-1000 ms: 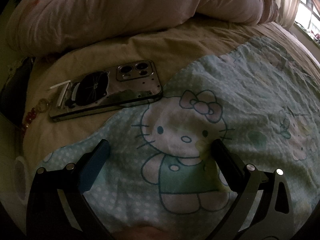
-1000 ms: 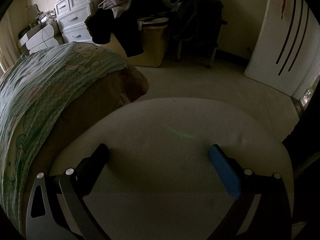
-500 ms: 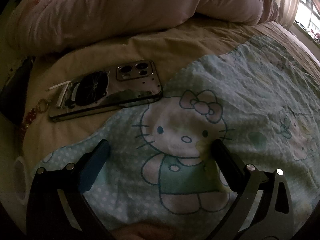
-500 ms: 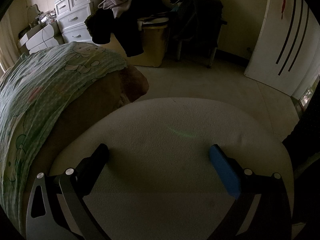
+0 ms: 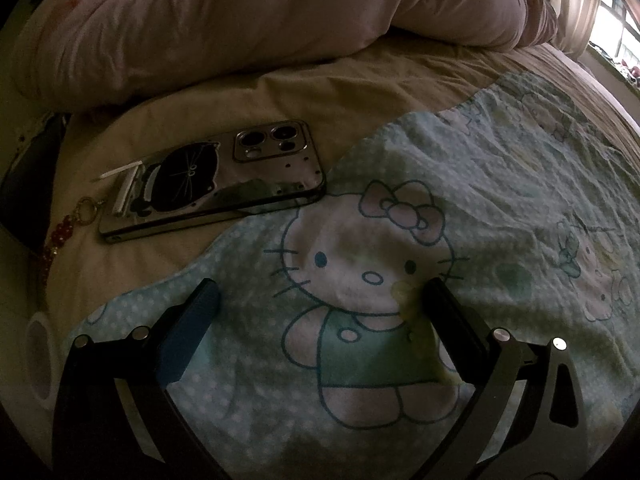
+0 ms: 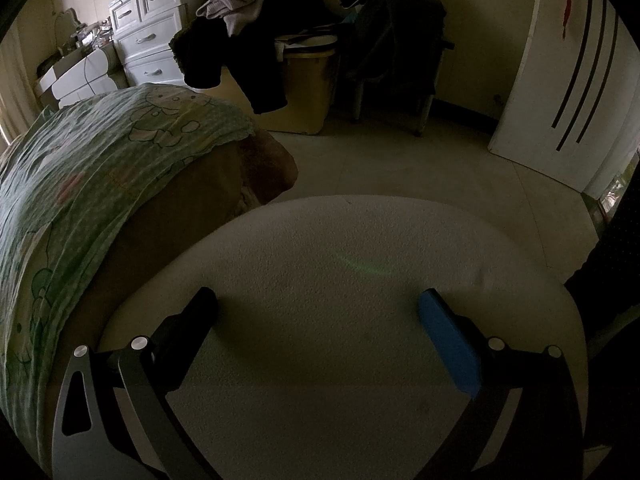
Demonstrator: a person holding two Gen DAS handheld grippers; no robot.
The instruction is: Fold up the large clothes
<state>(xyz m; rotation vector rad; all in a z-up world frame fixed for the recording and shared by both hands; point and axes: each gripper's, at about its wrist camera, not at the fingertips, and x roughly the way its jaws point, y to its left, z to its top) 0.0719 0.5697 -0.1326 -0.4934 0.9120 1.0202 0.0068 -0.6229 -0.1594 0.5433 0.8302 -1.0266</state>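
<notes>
Over on the far left of the bed (image 5: 248, 92) a phone (image 5: 212, 184) lies face down on the tan sheet, a beaded charm (image 5: 60, 232) trailing off its end, with a heap of pale pink duvet (image 5: 240, 20) piled behind it. The phone's corner sits right at the edge of the garment (image 5: 500, 200) — touching or just beside it, I can't tell which.

That garment is the thing to be folded: a mint-green, dotted piece printed with a cartoon cat (image 5: 368, 292), spread flat on the bed. The left claw (image 5: 316, 296) hangs low over it with its jaws spread wide and nothing between them; the printed cat sits squarely in the gap. From here the cloth runs away to the right and toward the window, so its long axis seems to go off rightward from this claw, which is close to the near left edge.

Further right, the right claw (image 6: 318, 300) is also wide apart and empty, but it sits over a round white cushioned stool (image 6: 360, 264), not the bed. In its view the garment (image 6: 80, 184) lies to its left, draped over the bed's corner and hanging down the side. Beyond are a white chest of drawers (image 6: 148, 44), a bin with dark clothes (image 6: 256, 40) slung over it, and a white door (image 6: 568, 80).

So the left claw is much the nearer — practically on the cloth. I'd judge folding hasn't begun, and the right one must swing left to reach the hanging edge.
</notes>
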